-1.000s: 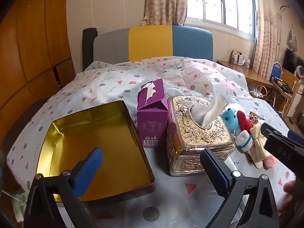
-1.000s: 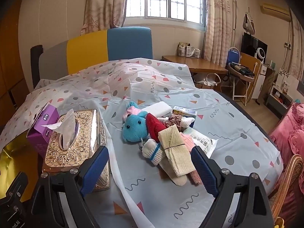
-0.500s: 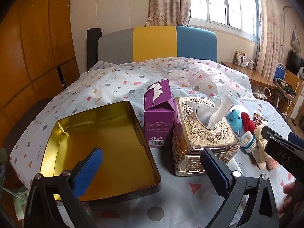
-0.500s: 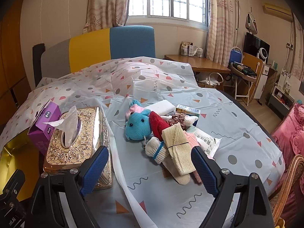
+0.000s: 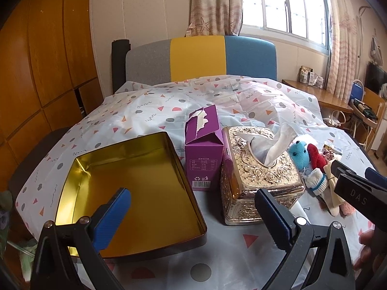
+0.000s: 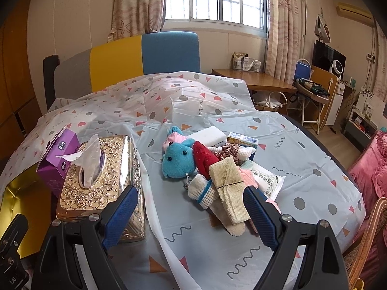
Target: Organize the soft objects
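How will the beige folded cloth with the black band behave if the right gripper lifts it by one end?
The beige folded cloth looks woven and soft, so its free end would probably droop. The thin black band around its middle may keep the folds together. It lies on the white sock, which might get dragged along.

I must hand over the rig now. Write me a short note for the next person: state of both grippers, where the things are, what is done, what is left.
Left gripper: open, holding nothing, above the gold tin tray.
Right gripper: open, holding nothing, facing the pile.
Pile of soft things, on the bedcover right of the gold tissue box: blue plush toy, red piece, white sock, beige folded cloth, and more.
Purple carton stands between tray and tissue box.
Done: nothing yet; the tray holds nothing.
Left: probably move every soft thing into the tray.
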The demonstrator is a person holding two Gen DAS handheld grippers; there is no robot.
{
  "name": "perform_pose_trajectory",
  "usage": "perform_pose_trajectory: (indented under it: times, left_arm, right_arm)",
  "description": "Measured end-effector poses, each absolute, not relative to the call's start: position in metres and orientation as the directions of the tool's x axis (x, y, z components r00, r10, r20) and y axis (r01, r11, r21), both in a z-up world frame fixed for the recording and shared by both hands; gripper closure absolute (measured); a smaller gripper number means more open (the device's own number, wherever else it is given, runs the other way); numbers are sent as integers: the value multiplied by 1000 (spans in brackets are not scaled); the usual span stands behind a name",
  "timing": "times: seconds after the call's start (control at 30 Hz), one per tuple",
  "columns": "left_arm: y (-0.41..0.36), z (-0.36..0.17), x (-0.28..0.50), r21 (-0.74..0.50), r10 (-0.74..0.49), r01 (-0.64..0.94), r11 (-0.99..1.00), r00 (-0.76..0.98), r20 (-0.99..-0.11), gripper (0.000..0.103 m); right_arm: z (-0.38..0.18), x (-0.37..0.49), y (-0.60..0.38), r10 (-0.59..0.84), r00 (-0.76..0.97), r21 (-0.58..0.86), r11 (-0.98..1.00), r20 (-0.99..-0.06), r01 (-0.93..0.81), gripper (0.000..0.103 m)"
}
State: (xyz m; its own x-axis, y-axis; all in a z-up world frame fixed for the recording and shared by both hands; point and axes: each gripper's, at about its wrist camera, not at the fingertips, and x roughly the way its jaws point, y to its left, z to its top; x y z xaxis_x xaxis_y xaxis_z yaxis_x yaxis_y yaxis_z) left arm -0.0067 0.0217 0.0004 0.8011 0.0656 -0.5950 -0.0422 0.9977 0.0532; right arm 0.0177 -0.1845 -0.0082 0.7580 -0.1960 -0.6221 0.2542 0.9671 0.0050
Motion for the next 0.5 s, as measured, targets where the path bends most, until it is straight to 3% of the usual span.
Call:
perform_pose_trajectory:
  times: [0.5]
  left_arm:
    - [22,1,-11,57,72,-48,997,804,-591,0]
  right_arm:
    - [-7,16,-187,-200,759,3,966,-620,257,13]
